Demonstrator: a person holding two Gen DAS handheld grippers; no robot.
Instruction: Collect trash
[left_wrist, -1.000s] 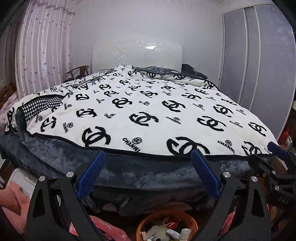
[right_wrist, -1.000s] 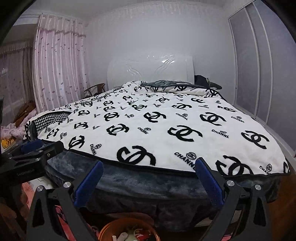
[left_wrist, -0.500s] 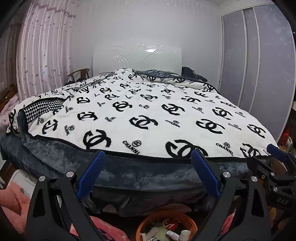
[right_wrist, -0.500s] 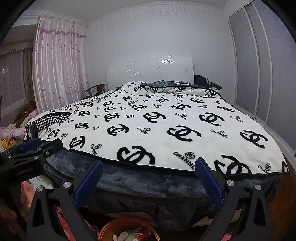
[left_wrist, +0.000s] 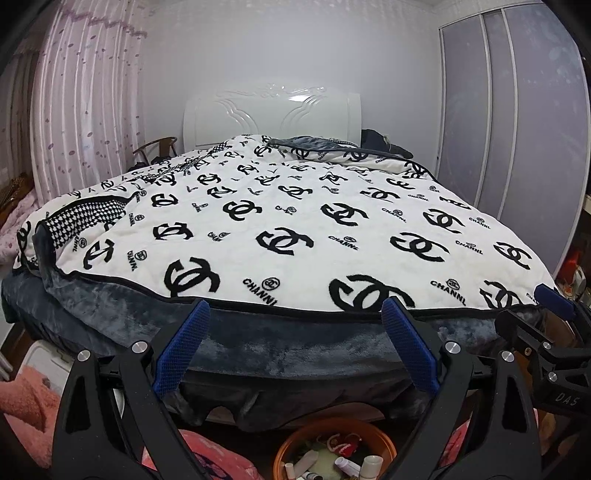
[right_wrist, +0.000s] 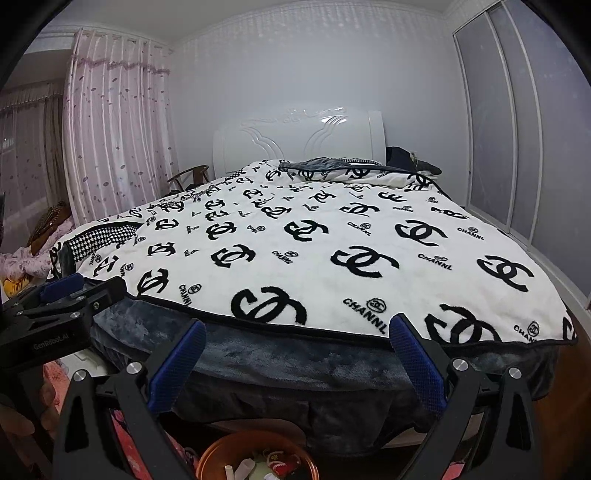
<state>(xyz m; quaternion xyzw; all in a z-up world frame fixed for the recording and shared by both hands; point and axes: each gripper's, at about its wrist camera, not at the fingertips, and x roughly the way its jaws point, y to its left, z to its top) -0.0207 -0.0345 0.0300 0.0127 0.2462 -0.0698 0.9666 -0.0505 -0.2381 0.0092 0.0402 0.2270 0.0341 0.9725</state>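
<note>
Trash (left_wrist: 334, 459) is seen in the orange bin (left_wrist: 291, 441) at the bed's (left_wrist: 295, 229) foot. Both grippers, left (left_wrist: 295, 350) and right (right_wrist: 295, 365), are held spread and empty; the view has tilted slightly upward, nothing gathered.

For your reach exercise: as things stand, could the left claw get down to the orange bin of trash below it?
Probably yes: the left claw is open and empty, and the orange bin sits uncovered just below, nothing between.

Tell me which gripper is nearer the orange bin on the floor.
Left, slightly, as a judgement. The orange bin sits below and between the left gripper fingers; under the right gripper it lies lower, left of centre.
</note>
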